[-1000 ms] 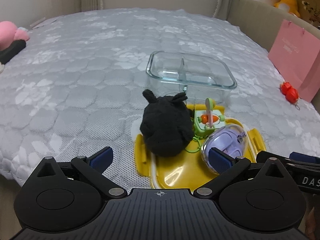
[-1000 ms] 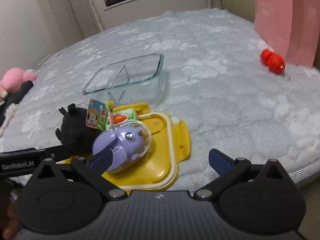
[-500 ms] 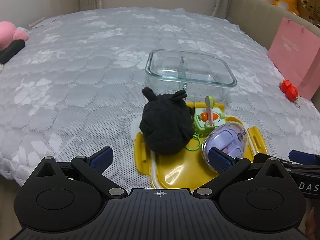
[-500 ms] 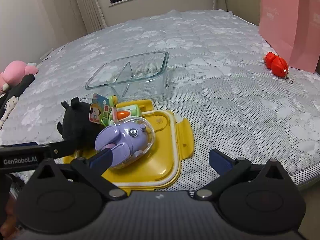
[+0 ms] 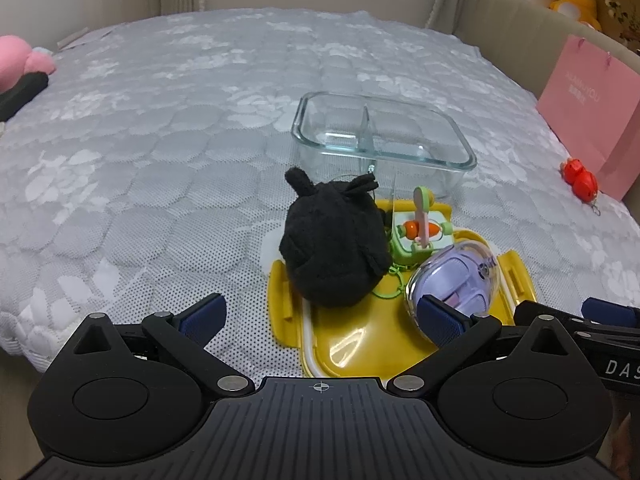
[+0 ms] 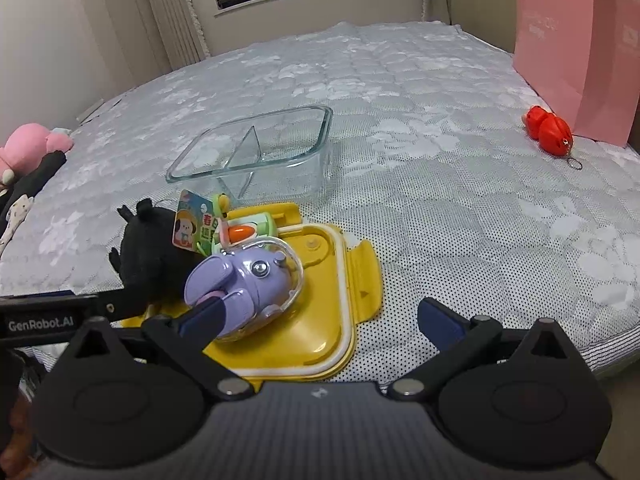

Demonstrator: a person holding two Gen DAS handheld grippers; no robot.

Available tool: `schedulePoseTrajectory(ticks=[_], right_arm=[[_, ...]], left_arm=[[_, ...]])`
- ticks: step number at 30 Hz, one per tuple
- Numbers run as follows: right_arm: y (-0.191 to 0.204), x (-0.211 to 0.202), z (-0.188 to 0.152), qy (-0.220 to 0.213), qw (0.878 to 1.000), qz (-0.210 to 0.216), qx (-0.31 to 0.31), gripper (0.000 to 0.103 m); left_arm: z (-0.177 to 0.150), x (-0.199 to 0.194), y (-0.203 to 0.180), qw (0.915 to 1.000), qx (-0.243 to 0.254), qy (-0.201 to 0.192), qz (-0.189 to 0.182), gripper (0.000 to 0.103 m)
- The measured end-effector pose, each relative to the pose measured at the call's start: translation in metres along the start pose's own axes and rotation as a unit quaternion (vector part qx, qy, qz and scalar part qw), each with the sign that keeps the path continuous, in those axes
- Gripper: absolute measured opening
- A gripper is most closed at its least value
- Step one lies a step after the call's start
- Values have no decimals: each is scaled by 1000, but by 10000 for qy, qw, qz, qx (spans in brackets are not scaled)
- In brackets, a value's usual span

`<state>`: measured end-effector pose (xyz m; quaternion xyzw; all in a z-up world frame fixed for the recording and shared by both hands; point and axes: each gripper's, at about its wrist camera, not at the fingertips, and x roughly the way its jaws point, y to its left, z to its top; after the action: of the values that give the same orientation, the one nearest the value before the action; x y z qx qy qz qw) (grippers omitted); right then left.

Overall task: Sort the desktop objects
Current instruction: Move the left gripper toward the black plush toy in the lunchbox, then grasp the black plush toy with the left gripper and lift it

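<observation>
A black plush toy (image 5: 334, 246), a green toy with an orange carrot (image 5: 420, 236) and a purple toy in a clear shell (image 5: 456, 280) lie on a yellow lid (image 5: 360, 340) on the bed. Behind them stands an empty two-compartment glass container (image 5: 382, 132). My left gripper (image 5: 320, 316) is open, just short of the black plush. My right gripper (image 6: 320, 316) is open; its left finger is beside the purple toy (image 6: 248, 280). The right wrist view also shows the yellow lid (image 6: 328, 320), the plush (image 6: 148, 252), the green toy (image 6: 240, 228) and the container (image 6: 256, 152).
A pink paper bag (image 6: 580, 52) and a red toy with a key ring (image 6: 548, 130) sit at the right. A pink plush (image 6: 32, 144) lies at the left edge of the bed. The near bed edge (image 6: 600, 352) is just below the grippers.
Both grippers have drawn back and lifted a little, so the objects sit slightly farther off. Nothing was picked up or shifted.
</observation>
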<state>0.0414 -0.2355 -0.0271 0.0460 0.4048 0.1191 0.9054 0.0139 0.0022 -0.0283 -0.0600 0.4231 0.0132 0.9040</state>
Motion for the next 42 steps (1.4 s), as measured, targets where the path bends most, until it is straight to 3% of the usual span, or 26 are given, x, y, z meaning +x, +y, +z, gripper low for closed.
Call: schedulePoseTrajectory(ticks=[17,21,26,34,36,38,40,42], right_arm=[[7,1,1,-213,9996,-136,-123,103],[6,3,2,-199,9997,19,-106,103],[-2,4,6,-156,9988,458,24,102],[-17,2,15,-445,9975,492,234,103],[-18,4,16,-515,9976,414,194,103],[-19,8,18,-496,9978,398,187,103],[-21,13,20,-427,9978,447,232,103],[-22,20,23,-336,9977,518,269,103]], left_arm=[[3,11,5,9999,-18,76,-104,103],[5,15,7,9995,24,40,-311,103],[12,21,8,9994,158,-67,-289,103],[35,45,5,9992,350,4,-168,103],[38,49,8,9997,219,-23,-97,103],[39,54,15,9993,-69,36,-352,103],[39,55,21,9975,-308,104,-623,100],[40,57,22,9971,-268,214,-672,85]])
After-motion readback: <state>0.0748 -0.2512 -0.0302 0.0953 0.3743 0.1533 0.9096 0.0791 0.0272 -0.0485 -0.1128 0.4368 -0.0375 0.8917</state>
